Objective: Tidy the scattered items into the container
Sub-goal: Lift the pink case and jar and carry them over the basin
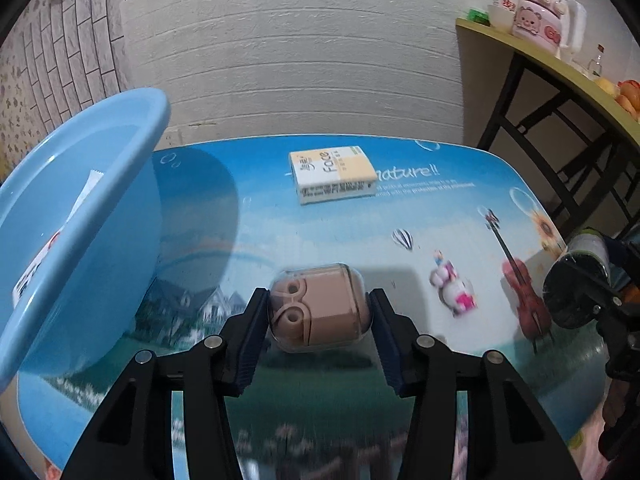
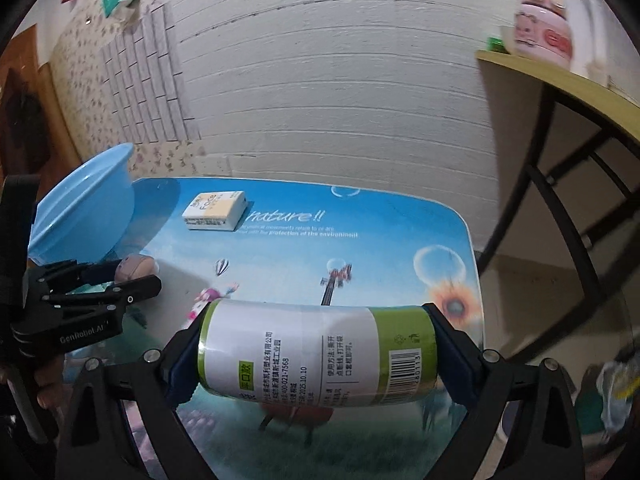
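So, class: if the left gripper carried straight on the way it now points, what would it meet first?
Probably the picture-printed blue tabletop, just beyond the tan capsule-shaped toy that the left gripper holds; the white and yellow box lies further on, though depth is unclear.

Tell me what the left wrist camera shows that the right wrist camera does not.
Only the left wrist view shows paper packets lying inside the blue basin, and the tan toy face-on in the left gripper. Only the right wrist view shows the label of the roll clamped end to end in the right gripper. Both show the white box lying on the picture-printed table.
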`<move>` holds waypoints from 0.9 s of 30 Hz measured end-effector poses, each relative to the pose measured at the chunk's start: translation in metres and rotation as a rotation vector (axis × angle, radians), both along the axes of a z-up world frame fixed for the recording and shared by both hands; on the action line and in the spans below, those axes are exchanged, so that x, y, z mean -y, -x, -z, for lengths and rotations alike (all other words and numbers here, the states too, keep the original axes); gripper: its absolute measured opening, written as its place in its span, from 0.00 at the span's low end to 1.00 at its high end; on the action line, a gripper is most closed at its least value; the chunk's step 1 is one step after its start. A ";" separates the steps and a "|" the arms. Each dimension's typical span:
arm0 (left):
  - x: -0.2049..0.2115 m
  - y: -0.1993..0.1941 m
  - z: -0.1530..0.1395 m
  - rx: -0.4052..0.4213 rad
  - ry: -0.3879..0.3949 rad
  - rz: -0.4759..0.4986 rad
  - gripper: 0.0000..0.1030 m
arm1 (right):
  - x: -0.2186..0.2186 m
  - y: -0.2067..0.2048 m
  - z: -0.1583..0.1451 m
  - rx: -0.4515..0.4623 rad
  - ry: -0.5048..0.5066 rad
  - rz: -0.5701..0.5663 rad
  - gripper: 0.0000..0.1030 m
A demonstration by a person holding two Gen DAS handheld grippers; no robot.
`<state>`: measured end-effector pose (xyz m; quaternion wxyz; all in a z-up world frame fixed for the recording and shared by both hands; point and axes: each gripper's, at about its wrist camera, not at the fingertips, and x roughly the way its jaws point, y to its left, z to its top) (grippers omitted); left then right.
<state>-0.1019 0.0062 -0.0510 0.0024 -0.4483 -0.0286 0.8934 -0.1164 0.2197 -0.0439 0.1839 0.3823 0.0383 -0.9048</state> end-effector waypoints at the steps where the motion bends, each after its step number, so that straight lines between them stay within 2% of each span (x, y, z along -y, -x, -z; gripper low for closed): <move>1: -0.001 -0.003 -0.001 0.001 0.000 0.007 0.47 | 0.000 -0.006 -0.001 0.001 -0.001 0.014 0.94; 9: -0.005 -0.040 -0.006 0.001 0.027 0.076 0.47 | 0.006 -0.046 0.004 0.054 0.004 0.117 0.94; 16: 0.005 -0.058 -0.003 0.007 0.007 0.066 0.47 | 0.020 -0.074 0.016 0.062 -0.048 0.142 0.94; 27: 0.014 -0.070 0.007 0.003 0.018 0.054 0.46 | 0.025 -0.084 0.018 0.062 -0.085 0.164 0.94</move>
